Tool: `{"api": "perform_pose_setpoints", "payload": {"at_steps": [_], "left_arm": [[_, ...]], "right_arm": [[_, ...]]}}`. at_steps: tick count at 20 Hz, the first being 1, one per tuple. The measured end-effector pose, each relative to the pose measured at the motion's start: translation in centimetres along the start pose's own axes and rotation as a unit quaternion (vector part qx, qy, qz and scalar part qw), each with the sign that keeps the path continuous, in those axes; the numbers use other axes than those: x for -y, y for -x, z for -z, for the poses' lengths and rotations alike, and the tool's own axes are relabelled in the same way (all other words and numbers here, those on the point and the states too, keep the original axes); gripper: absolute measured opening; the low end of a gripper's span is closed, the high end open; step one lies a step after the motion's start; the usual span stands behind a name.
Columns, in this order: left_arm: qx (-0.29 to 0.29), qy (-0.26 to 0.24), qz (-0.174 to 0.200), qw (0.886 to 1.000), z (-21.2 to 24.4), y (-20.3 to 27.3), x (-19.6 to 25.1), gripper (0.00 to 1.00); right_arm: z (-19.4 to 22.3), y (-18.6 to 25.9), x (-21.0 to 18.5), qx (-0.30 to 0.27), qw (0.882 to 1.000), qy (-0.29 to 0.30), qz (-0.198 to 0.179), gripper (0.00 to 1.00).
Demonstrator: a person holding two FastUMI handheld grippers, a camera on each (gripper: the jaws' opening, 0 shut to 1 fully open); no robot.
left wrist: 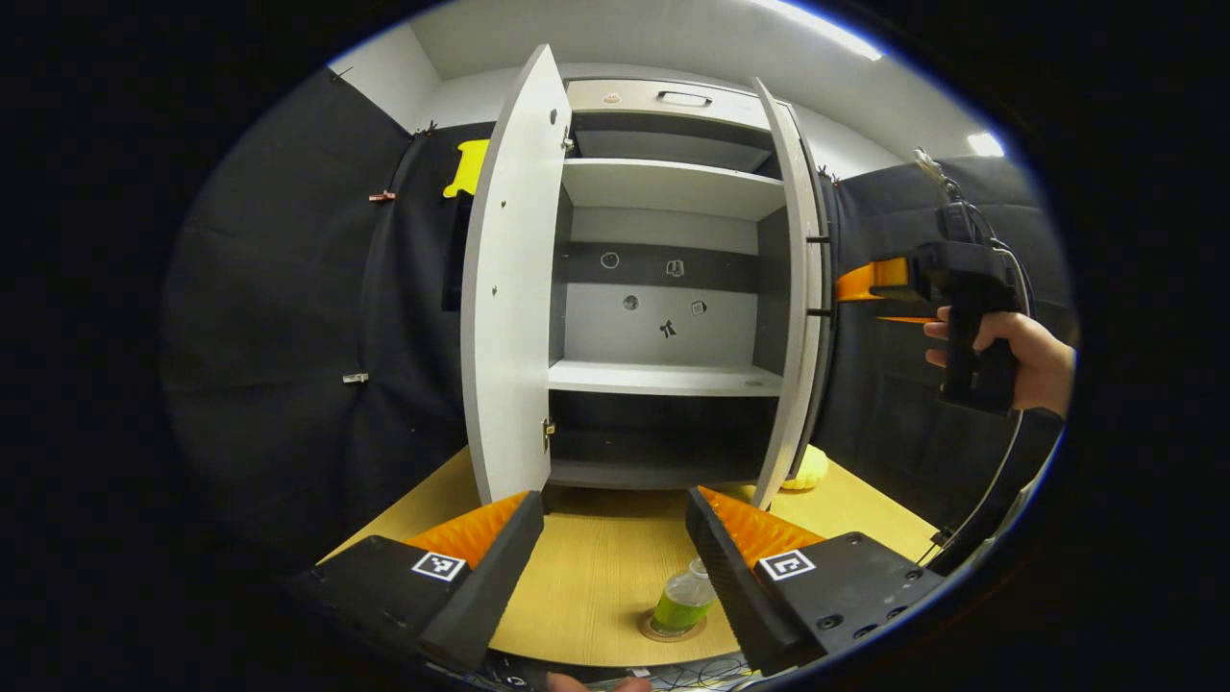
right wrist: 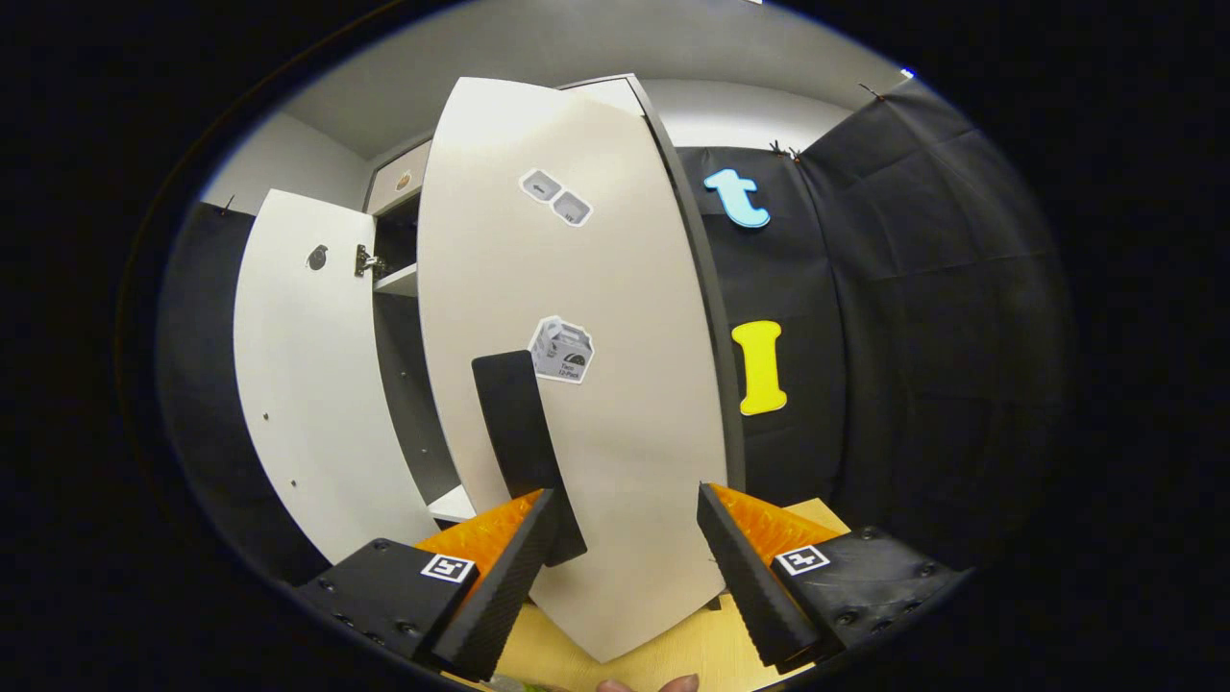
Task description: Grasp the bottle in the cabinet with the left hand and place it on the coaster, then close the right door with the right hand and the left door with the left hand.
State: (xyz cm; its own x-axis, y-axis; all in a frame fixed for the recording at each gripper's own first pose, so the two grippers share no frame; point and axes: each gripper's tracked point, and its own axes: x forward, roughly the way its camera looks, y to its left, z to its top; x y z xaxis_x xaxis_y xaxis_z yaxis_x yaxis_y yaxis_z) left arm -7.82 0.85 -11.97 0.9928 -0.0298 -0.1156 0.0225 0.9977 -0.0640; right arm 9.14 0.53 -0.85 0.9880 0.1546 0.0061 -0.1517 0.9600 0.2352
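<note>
With the bottle [left wrist: 685, 601] standing on its coaster [left wrist: 673, 630] near the bench's front edge, I hold my right gripper [right wrist: 625, 562] wide before the right door [right wrist: 577, 384], which wants a flat, steady push to swing it shut.

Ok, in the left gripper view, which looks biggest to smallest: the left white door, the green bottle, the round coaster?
1. White left cabinet door.
2. Clear bottle of green liquid.
3. Round tan coaster beneath it, partly covered, so its rank against the bottle is unsure.

Bottle [left wrist: 686, 601] partly hidden behind a gripper finger, lower centre; stickers [left wrist: 668, 298] on cabinet back too small to read.
</note>
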Motion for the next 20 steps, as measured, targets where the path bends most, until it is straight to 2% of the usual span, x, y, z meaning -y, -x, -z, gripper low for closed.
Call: {"api": "perform_pose_setpoints", "payload": {"at_steps": [9,15,20], "left_arm": [[0.003,0.025,-0.006,1.000,-1.0,-0.6,-2.1,0.95],[0.008,0.022,-0.011,1.000,-2.4,-1.5,-3.9,0.95],[0.013,0.039,-0.019,0.999,-3.8,-1.5,-5.6,0.95]], "right_arm": [[0.4,-4.1,-3.8,0.017,0.999,0.048,0.001,0.98],[0.8,-6.4,-5.1,0.013,0.999,0.046,0.008,0.98],[0.9,-7.0,-5.4,0.009,0.999,0.045,0.021,0.98]]}}
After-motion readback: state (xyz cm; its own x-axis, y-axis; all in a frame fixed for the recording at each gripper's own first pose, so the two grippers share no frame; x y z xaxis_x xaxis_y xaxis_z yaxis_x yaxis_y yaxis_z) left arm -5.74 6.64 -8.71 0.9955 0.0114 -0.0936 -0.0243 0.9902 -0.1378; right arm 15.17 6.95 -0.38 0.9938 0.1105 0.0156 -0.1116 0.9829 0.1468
